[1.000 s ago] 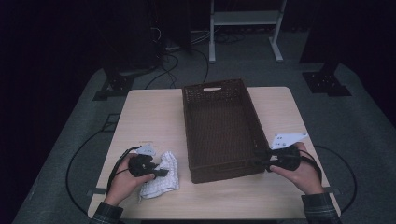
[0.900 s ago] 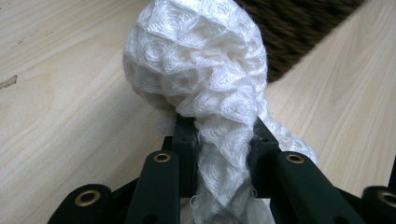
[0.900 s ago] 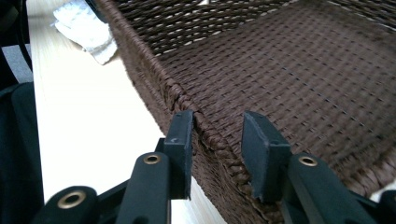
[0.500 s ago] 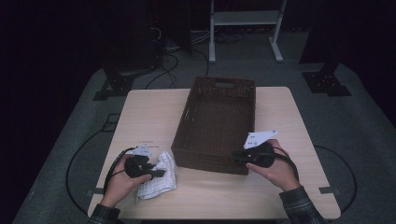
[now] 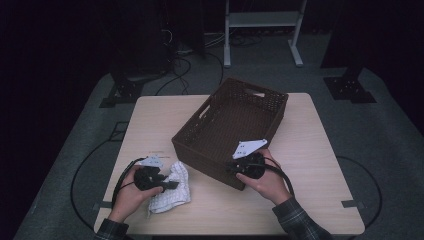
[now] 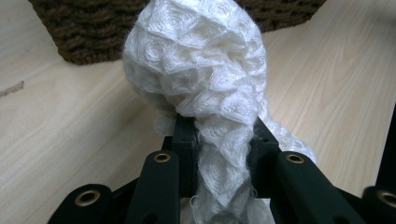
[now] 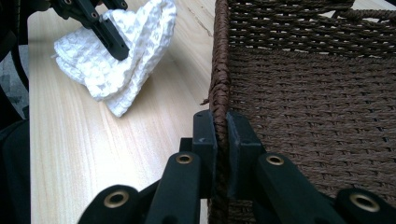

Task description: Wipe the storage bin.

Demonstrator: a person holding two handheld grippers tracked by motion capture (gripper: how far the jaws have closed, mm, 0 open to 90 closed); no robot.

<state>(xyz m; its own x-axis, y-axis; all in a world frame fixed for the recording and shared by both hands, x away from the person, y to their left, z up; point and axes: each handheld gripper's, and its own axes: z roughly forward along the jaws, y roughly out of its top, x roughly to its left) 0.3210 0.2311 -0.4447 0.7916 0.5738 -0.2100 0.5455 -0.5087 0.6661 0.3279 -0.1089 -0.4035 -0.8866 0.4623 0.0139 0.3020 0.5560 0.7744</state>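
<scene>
Right claw [image 5: 234, 168] clamped on basket [image 5: 235, 120] rim, jaws just closing. Left claw [image 5: 170, 185] at 7 o'clock grips white cloth [image 5: 172, 192] on bench [image 5: 150, 120].

A dark brown woven basket [image 5: 235, 127], rectangular and open-topped with a cut-out handle in its far end wall, sits on the light wooden table turned at an angle, its near corner toward the person. Its near rim is clamped between two black jaws. Just beside its near left side lies a white waffle-weave cloth [image 5: 170, 192], crumpled, with one bunched fold pinched and lifted slightly off the tabletop.
</scene>
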